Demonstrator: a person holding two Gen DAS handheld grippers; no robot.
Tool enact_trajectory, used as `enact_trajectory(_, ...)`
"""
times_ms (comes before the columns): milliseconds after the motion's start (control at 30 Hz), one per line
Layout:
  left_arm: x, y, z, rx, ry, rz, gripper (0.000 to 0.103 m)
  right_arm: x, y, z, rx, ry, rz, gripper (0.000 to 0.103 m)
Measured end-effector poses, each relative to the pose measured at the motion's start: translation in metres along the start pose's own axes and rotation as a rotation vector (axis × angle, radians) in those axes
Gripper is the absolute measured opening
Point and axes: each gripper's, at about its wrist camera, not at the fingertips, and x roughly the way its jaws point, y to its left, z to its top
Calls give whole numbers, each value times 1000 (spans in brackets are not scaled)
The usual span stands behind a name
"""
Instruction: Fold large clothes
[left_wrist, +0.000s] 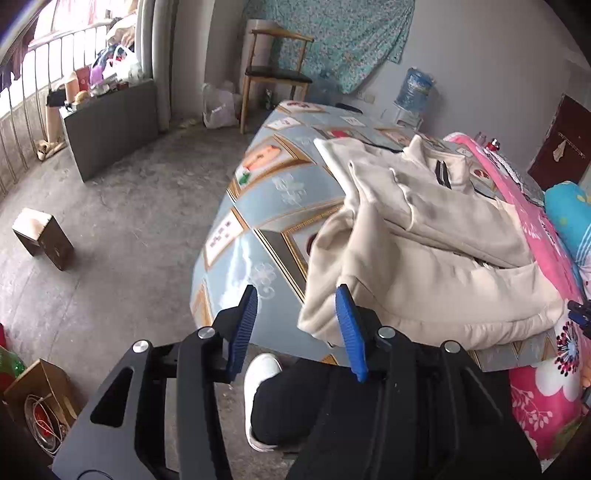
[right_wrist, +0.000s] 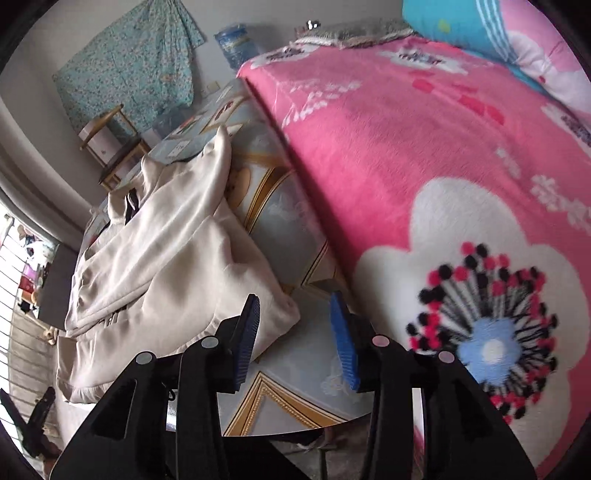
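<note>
Both grippers hanging released over the bed, nothing gripped.

Cream jacket (left_wrist: 424, 236) is lying bunched and partly folded on the blue patterned bed sheet (left_wrist: 266, 192), beside the pink blanket (right_wrist: 424, 166). Left gripper (left_wrist: 295, 328) is sitting jaws apart at the garment's near-left hem corner, one pad overlapping the fabric edge, not pinching. Right gripper (right_wrist: 299, 336) is sitting jaws apart just past the near-right corner, over bare sheet. Likely bracketing the near edge for another fold.
</note>
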Motion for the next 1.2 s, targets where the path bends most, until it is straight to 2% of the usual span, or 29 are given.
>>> enact_trajectory(67,-5,0,8,-3,-33,-12,43,-5,18,0,-51,-30,18,45)
enact_trajectory(167,6,-21,23,27,-30,-49,47,12,61,-2,-165,3,72,49)
enact_trajectory(267,24,-53,27,73,10,-107,51,36,107,-13,-273,60,114,50)
enact_trajectory(300,32,-66,27,100,34,-119,54,42,119,-17,-299,80,132,53)
enact_trajectory(400,55,-95,23,168,98,-118,55,60,144,-30,-366,98,106,57)
enact_trajectory(500,75,-108,16,206,156,-95,56,79,149,-41,-406,125,34,58)
enact_trajectory(600,86,-111,11,239,161,-64,57,81,146,-46,-428,106,51,64)
enact_trajectory(767,86,-113,10,267,158,-59,61,81,144,-45,-432,116,78,64)
enact_trajectory(900,81,-120,11,285,159,-80,62,69,145,-40,-391,128,178,64)
enact_trajectory(1000,77,-129,9,288,164,-138,68,59,161,-42,-424,123,264,64)
enact_trajectory(1067,78,-138,6,291,174,-170,68,62,176,-45,-449,156,315,64)
enact_trajectory(1200,79,-154,-1,318,167,-192,68,72,197,-51,-489,202,335,64)
